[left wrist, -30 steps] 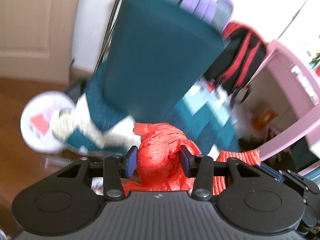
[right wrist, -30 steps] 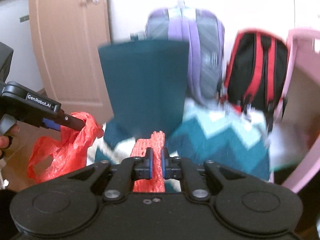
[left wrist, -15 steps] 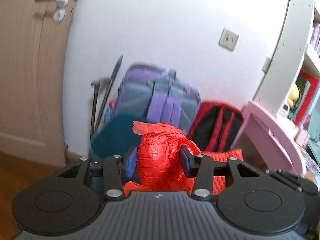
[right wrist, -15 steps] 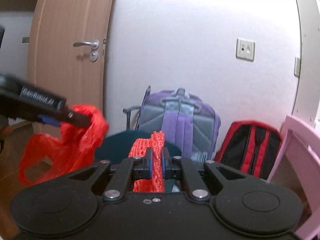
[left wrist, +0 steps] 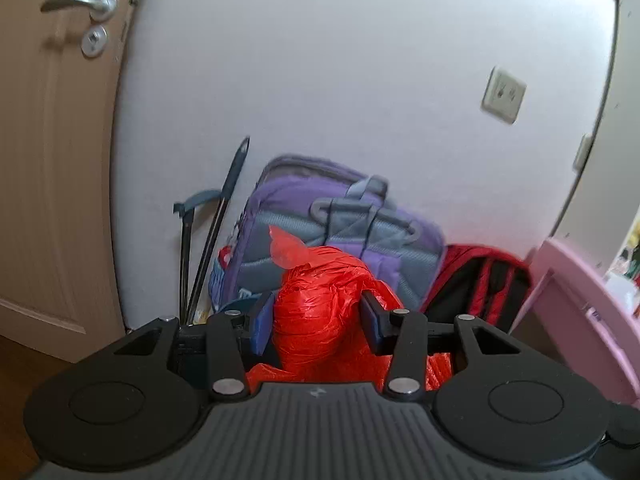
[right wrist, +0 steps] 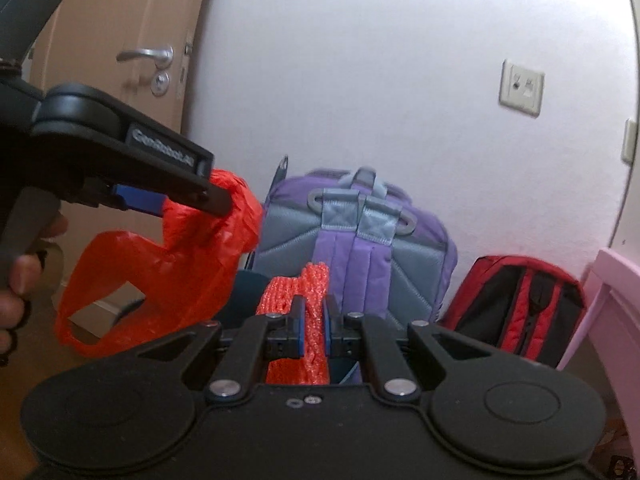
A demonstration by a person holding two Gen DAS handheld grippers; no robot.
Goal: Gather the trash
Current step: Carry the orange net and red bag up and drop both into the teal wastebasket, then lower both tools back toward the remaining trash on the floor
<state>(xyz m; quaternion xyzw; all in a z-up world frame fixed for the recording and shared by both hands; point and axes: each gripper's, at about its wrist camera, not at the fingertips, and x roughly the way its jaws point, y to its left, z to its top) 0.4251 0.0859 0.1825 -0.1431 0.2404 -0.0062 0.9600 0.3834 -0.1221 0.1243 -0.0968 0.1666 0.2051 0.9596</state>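
Left hand-held gripper [left wrist: 316, 326] pinches the bunched neck of the red plastic bag [left wrist: 320, 312]; the right hand-held gripper [right wrist: 312, 326] squeezes an orange mesh net [right wrist: 298, 320] beside it. Keep both pinches firm, hold the bag mouth slack and low, then feed the net inside.

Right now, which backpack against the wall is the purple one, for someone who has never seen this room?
Start at the white wall right of the wooden door. Two backpacks lean on it; the purple backpack stands nearer the door, taller than the red-and-black backpack, with grey padding.
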